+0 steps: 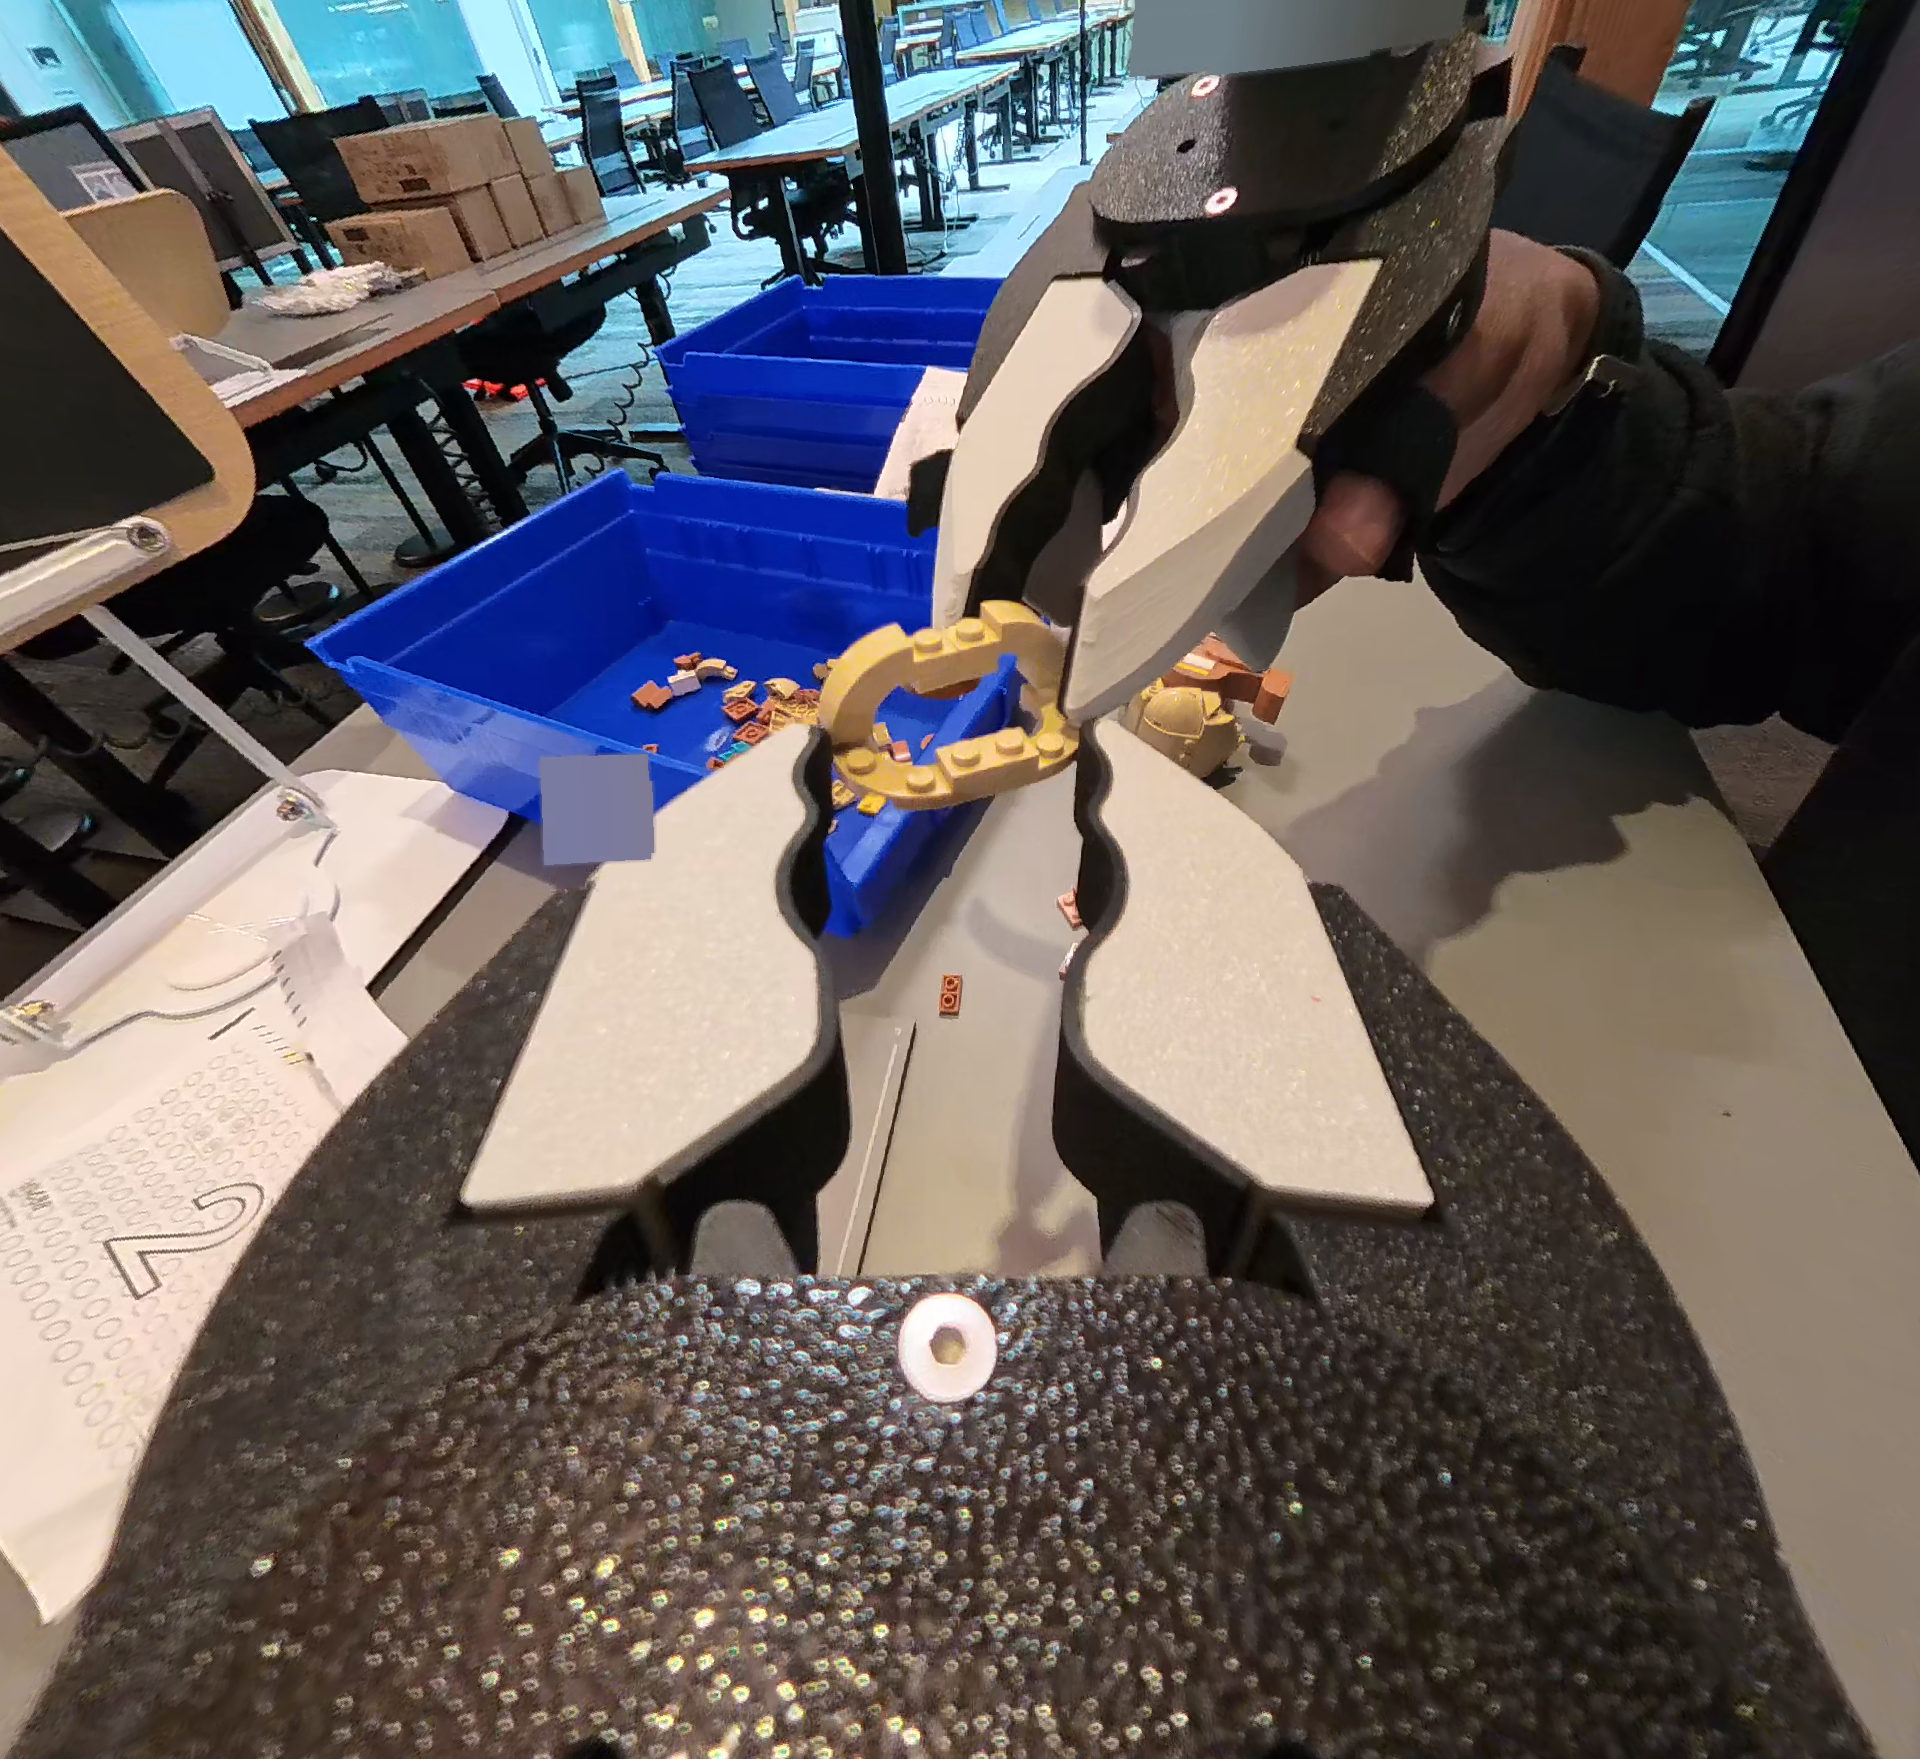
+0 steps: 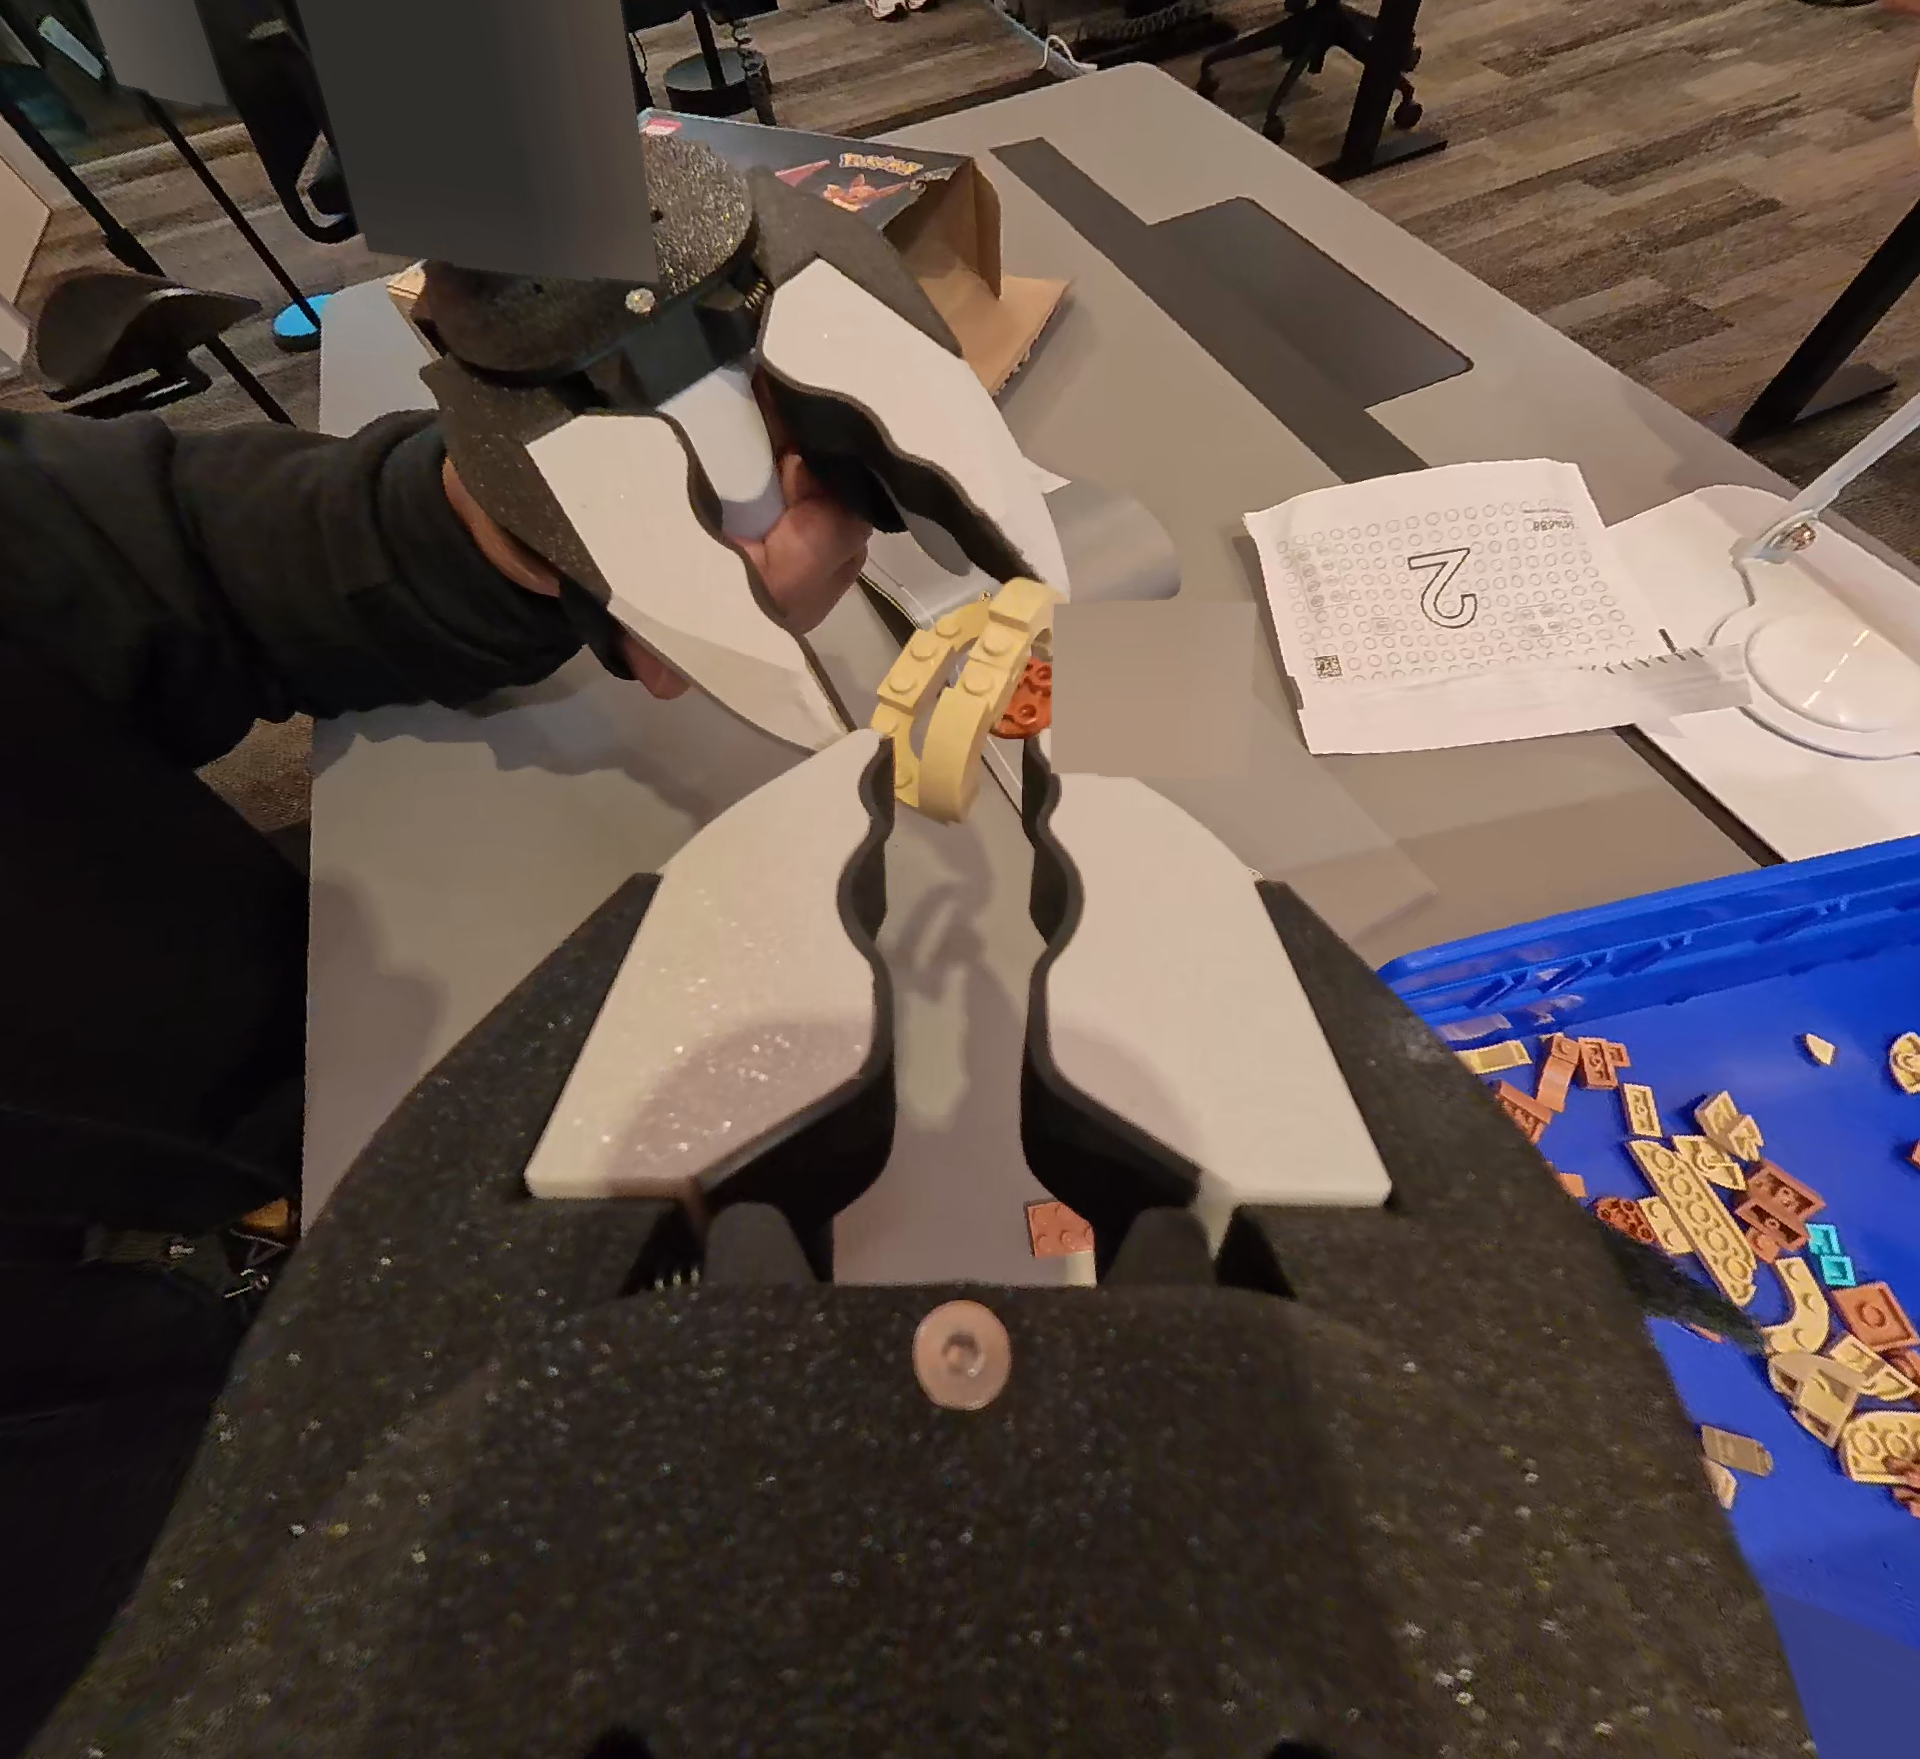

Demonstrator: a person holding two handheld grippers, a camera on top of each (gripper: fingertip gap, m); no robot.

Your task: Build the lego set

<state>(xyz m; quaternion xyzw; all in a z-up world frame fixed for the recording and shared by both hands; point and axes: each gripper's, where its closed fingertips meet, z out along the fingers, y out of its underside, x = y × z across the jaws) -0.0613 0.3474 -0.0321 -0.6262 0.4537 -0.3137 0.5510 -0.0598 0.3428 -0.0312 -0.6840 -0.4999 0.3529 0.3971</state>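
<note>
Grey counter [image 1: 1558, 930] below, both claws meet at the tan ring [image 1: 951, 722]. Left claw [image 1: 945, 753] grips it; right claw [image 2: 956, 764] too, I think. Next: press gently.

The blue bin [image 2: 1714, 940] runs off the right edge; the brown round piece [image 2: 1023, 696] is half hidden behind the tan ring [image 2: 951, 712].
</note>
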